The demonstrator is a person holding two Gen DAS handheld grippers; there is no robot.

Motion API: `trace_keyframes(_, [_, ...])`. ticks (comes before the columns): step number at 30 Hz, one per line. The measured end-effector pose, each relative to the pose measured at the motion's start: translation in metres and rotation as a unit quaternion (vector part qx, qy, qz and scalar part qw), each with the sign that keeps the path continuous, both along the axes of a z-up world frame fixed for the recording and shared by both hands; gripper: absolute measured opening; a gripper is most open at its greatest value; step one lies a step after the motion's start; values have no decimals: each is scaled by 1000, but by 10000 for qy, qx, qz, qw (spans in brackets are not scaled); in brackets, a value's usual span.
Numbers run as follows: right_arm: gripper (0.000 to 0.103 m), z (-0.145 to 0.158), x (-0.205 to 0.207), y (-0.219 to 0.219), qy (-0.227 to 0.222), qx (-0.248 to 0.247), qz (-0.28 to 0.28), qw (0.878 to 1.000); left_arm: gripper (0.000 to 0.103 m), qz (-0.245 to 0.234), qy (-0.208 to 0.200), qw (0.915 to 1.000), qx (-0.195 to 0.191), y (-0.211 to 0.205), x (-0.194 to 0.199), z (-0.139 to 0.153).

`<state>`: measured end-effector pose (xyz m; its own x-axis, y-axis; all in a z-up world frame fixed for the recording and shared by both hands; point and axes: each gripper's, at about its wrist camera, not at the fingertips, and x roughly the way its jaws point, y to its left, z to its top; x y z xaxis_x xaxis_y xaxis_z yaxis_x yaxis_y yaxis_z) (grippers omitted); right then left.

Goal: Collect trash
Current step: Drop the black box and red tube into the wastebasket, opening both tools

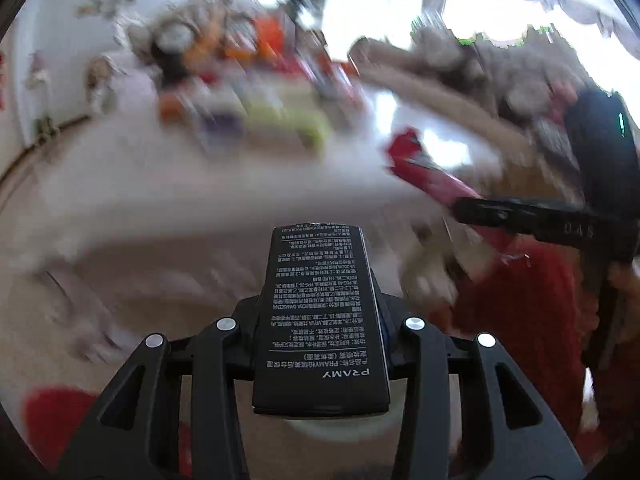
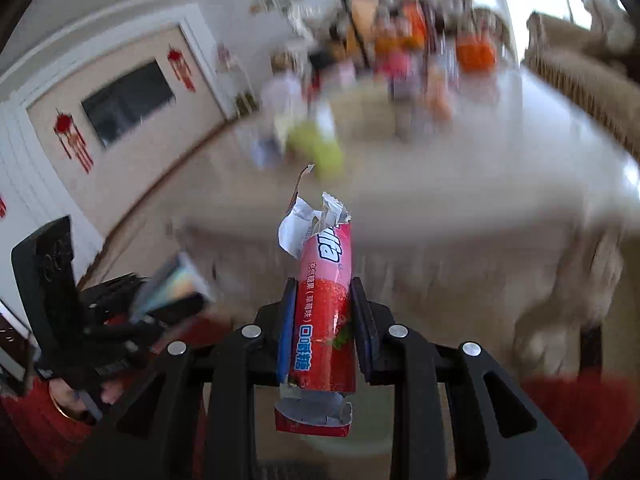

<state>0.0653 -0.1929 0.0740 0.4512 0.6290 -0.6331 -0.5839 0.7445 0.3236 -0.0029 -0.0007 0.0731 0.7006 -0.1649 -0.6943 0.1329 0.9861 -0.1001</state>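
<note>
In the left wrist view, the left gripper point(image 1: 320, 320) is closed on a black box point(image 1: 320, 320) with small white print and the word PRAMY. The box stands lengthwise between the 2 fingers and points forward, so a long part of it sticks out in front. I think it is held in the middle so that it does not tip. Behind it the pale table point(image 1: 200, 200) is blurred, and the coloured packets point(image 1: 256, 92) at its far end cannot be told apart. At the right of this view the right gripper point(image 1: 520, 216) carries a red wrapper point(image 1: 424, 176), near the person's red sleeve point(image 1: 520, 300).

In the right wrist view, the right gripper point(image 2: 324, 320) is narrow and its pads press on the 2 sides of the red candy wrapper point(image 2: 326, 304). The wrapper is upright between the fingers; its torn white top rises above them and its torn lower end hangs below. The grip sits around the middle of the tube, probably because the torn ends are too soft to hold. At the left of this view the left gripper point(image 2: 120, 312) is visible with its box, blurred, just beside the red sleeve point(image 2: 36, 420).

So both pieces of trash are lifted off the table, 1 in each gripper. No bin is visible in either view, so I cannot tell where they will go.
</note>
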Motion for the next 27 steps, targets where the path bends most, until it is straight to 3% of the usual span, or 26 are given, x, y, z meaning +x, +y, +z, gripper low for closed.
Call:
trace_keyframes(4, [25,-78,0,22,872,-539,-34,9947,41,-237,915,9954,-157,-27,16,-75])
trace_keyframes(10, [25,-122,10,47,1018,-1262,-50,9868,44,-284,1422,9885,435,-44,51,-126])
trace_keyframes(11, [27,-126,10,49,1038,-1305,-58,9860,61,-190,1488,9876,465,-44,54,-131])
trace_keyframes(12, [27,-129,13,51,1055,-1342,-81,9853,70,-83,1535,9870,478,-40,56,-133])
trace_keyframes(13, [28,-130,15,51,1057,-1366,-141,9849,72,44,1559,9867,461,-37,59,-137])
trace_keyframes(15, [49,-130,18,49,961,-1443,-363,9842,82,110,1555,9868,435,-33,58,-139])
trace_keyframes(16, [74,-130,18,45,897,-1448,-453,9843,82,172,1515,9871,482,-31,58,-140])
trace_keyframes(20, [76,-126,16,30,723,-1390,-760,9847,82,292,1420,9887,372,-17,50,-135])
trace_keyframes(27, [76,-129,12,33,707,-1450,-766,9839,82,335,1352,9899,273,-9,43,-134])
